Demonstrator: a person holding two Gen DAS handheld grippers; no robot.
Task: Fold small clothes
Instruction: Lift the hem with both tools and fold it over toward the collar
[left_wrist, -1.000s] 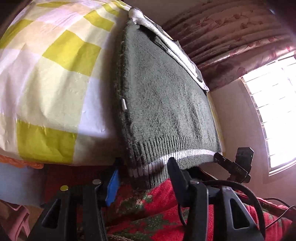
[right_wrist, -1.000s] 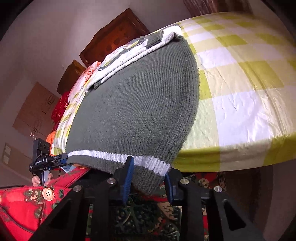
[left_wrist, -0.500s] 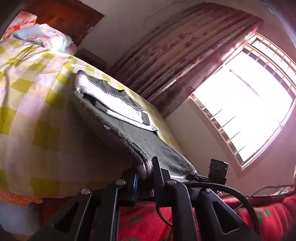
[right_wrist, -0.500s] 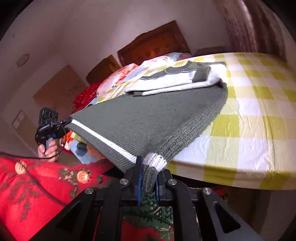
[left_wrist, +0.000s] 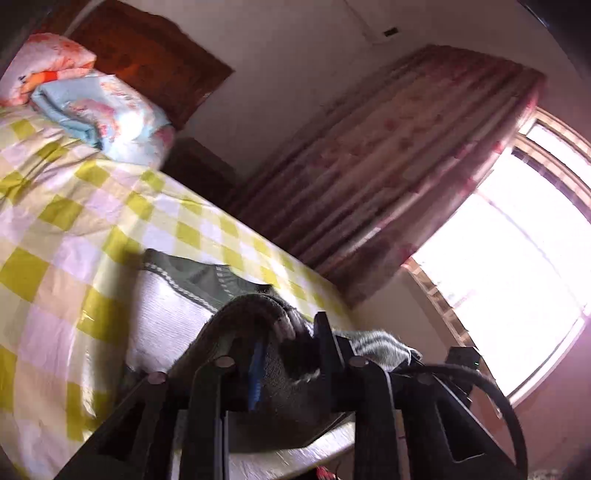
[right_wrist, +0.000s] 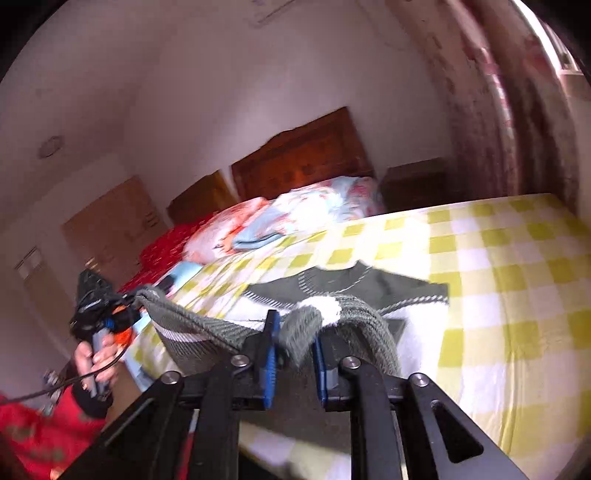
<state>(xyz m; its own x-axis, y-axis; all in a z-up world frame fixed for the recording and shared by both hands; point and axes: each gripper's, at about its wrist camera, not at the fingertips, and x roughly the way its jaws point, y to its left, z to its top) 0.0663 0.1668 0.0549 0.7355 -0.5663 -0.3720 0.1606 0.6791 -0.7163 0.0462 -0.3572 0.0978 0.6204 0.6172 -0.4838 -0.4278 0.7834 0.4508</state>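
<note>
A grey-green knit sweater (right_wrist: 369, 284) with white bands lies on the yellow-checked bed (right_wrist: 517, 280). Its striped hem (right_wrist: 199, 328) is raised off the bed and carried over the collar end. My left gripper (left_wrist: 288, 336) has bunched hem (left_wrist: 240, 310) draped over one finger and lying between its jaws, which are opening. In the right wrist view, a hand holds this left gripper (right_wrist: 92, 302) at the far left. My right gripper (right_wrist: 295, 328) stands apart with a loose flap of hem between its blue pads (right_wrist: 267, 354), which do not squeeze it.
Folded floral bedding (right_wrist: 295, 214) lies at the wooden headboard (right_wrist: 303, 158). A dark nightstand (right_wrist: 413, 181) stands beside the bed. A patterned curtain (left_wrist: 388, 177) and a bright window (left_wrist: 517, 258) fill the right side. A red sleeve (right_wrist: 40, 435) shows at the lower left.
Both grippers pinched the hem at the bed's edge, then rose and swept it over the sweater toward the collar. Both pairs of jaws now stand wider than half a second ago.
</note>
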